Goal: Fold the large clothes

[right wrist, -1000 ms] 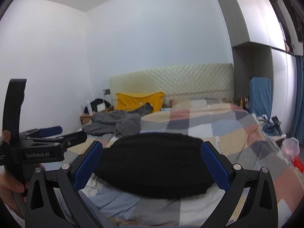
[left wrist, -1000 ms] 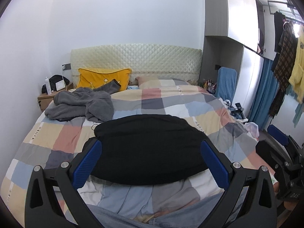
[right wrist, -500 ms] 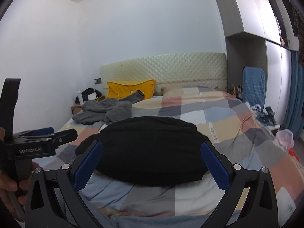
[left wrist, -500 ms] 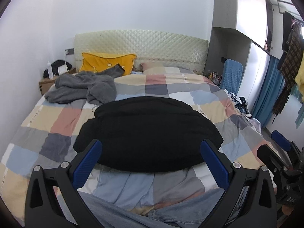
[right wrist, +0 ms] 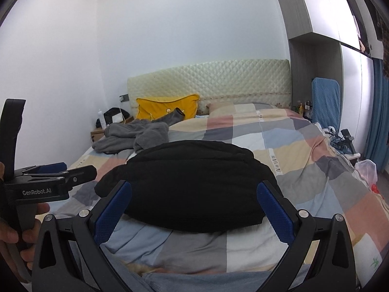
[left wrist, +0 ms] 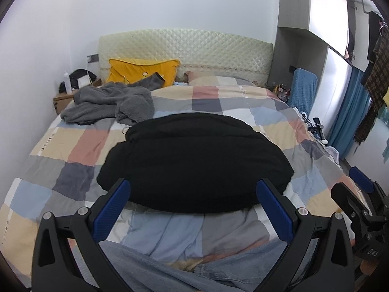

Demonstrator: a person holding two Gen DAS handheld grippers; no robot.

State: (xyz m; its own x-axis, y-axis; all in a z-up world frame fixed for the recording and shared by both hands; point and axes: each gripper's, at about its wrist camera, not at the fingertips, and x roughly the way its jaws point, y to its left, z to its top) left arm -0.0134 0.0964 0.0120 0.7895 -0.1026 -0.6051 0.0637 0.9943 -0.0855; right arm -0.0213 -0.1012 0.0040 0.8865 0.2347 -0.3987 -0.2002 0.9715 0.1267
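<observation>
While both tools hang released above the near edge of the bed, the black garment (left wrist: 194, 160) lies folded on the checked quilt and the grey one waits.

From the left wrist view, the left tool (left wrist: 193, 209) stands spread wide and holds nothing, the black bundle resting just beyond its blue fingertips (left wrist: 111, 209); the grey garment (left wrist: 109, 104) lies crumpled near the yellow pillow (left wrist: 141, 69), well apart from the bundle, and is likely next, so a good reach would go for its sleeve or hem rather than the heap's middle. From the right wrist view, the right tool (right wrist: 194, 209) is likewise spread and empty, the left one held by a hand (right wrist: 9, 233) at the left edge; moving both tools together should keep the quilt (right wrist: 304, 150) from rucking.
</observation>
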